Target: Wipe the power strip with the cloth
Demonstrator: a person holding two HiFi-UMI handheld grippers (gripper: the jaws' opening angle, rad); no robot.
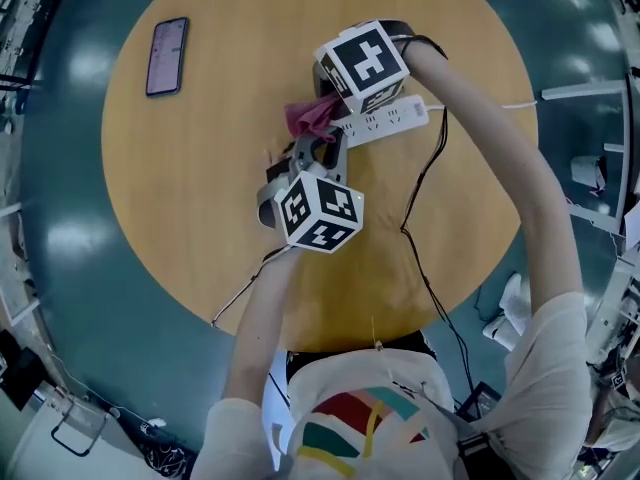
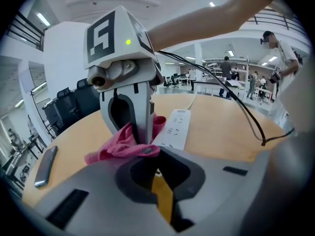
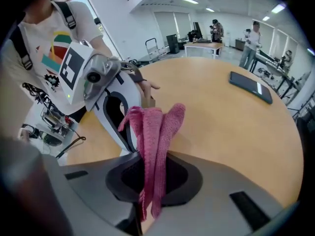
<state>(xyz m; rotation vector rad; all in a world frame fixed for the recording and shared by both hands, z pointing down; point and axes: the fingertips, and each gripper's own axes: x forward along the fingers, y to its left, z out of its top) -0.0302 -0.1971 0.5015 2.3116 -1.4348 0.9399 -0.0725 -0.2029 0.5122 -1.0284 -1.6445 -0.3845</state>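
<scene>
My right gripper [image 3: 155, 157] is clenched on the pink cloth [image 3: 156, 124]: folds of it stand up between the jaws and a tail hangs through behind them. From the head view that gripper points steeply down, holding the cloth [image 1: 312, 116] against the left end of the white power strip [image 1: 388, 120]. The strip lies flat on the round wooden table [image 1: 200, 228], near the middle, with its cable running off to the right.

My left gripper [image 2: 145, 150] has its jaws pressed together, tips right at the edge of the cloth [image 2: 115, 150] (whether a corner of it is pinched there I cannot tell), with the power strip [image 2: 176, 127] just beyond them. The two grippers face each other closely over the cloth. A phone [image 1: 166, 56] lies well apart, towards the table's far left edge.
</scene>
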